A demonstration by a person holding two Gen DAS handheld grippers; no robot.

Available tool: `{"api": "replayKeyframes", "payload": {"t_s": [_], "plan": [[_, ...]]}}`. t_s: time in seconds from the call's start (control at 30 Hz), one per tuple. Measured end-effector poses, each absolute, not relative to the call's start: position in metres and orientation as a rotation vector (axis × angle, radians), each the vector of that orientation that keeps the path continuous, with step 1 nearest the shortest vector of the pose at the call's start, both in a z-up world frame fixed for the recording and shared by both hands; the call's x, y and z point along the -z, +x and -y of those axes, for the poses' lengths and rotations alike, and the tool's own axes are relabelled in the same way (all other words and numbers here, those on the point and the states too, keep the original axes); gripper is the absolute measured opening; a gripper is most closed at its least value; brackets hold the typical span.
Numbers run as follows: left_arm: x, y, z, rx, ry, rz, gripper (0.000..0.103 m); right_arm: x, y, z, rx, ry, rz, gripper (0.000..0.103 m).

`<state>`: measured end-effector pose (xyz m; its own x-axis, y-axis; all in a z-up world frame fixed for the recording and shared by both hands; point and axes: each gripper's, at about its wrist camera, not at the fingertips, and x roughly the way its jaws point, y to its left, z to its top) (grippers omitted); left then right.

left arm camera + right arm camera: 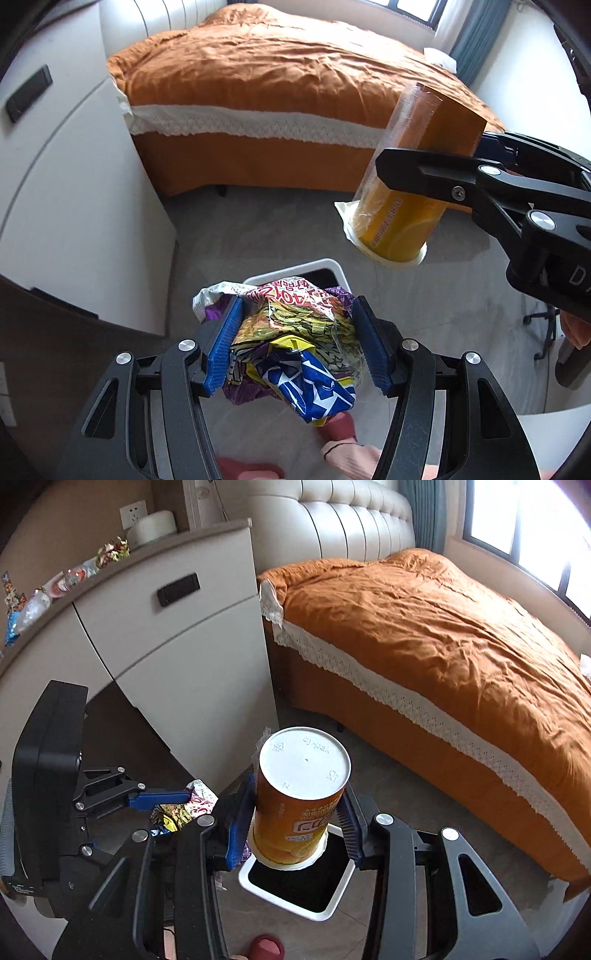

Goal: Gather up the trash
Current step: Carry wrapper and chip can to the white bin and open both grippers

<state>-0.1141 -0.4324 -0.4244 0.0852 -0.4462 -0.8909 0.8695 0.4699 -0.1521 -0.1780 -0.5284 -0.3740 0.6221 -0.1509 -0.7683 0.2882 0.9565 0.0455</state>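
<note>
Item 1, left tool [295,347]: jaws partly open, clamped on a bundle of crumpled wrappers [295,343], held above the near rim of the white bin [295,882] on the floor.

Item 2, right tool [295,819]: jaws partly open, gripping an orange cup [295,805] just over the bin mouth.

Risk: the loose wrappers may snag on the pads or fall outside the rim if dropped off-centre.

Orientation: cup inverted, white base up, mouth down; long axis nearly upright, slightly tilted.

More litter [55,587] remains on the bench [177,627].
</note>
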Motion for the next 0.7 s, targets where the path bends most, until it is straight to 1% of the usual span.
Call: {"api": "replayKeyframes", "payload": {"t_s": [0.07,0.1,0.13,0.17,0.2,0.23,0.33,0.43,0.57,0.7], "plan": [[0.454,-0.114,0.437,1.058,0.479,-1.107,0.061,0.408,-0.173,0.532,0.256,0.164,-0.877,0.044],[0.473,-0.113,0.442,1.073,0.478,-1.128,0.063,0.426,-0.171,0.534,0.262,0.163,-0.882,0.044],[0.493,-0.113,0.445,1.09,0.469,-1.144,0.067,0.439,-0.17,0.536,0.263,0.164,-0.885,0.049],[0.51,-0.113,0.449,1.103,0.461,-1.165,0.089,0.456,-0.169,0.539,0.253,0.17,-0.899,0.078],[0.522,-0.114,0.45,1.104,0.46,-1.178,0.098,0.471,-0.17,0.541,0.261,0.166,-0.903,0.092],[0.535,-0.114,0.451,1.104,0.465,-1.18,0.098,0.48,-0.171,0.542,0.275,0.158,-0.896,0.098],[0.559,-0.116,0.453,1.087,0.503,-1.184,0.098,0.512,-0.171,0.543,0.272,0.119,-0.973,0.098],[0.559,-0.116,0.447,1.062,0.496,-1.186,0.098,0.516,-0.174,0.539,0.271,0.102,-0.995,0.098],[0.54,-0.114,0.441,1.026,0.475,-1.195,0.098,0.493,-0.177,0.532,0.269,0.085,-0.989,0.098],[0.492,-0.11,0.43,0.985,0.448,-1.174,0.098,0.445,-0.177,0.529,0.268,0.092,-0.952,0.098]]}}
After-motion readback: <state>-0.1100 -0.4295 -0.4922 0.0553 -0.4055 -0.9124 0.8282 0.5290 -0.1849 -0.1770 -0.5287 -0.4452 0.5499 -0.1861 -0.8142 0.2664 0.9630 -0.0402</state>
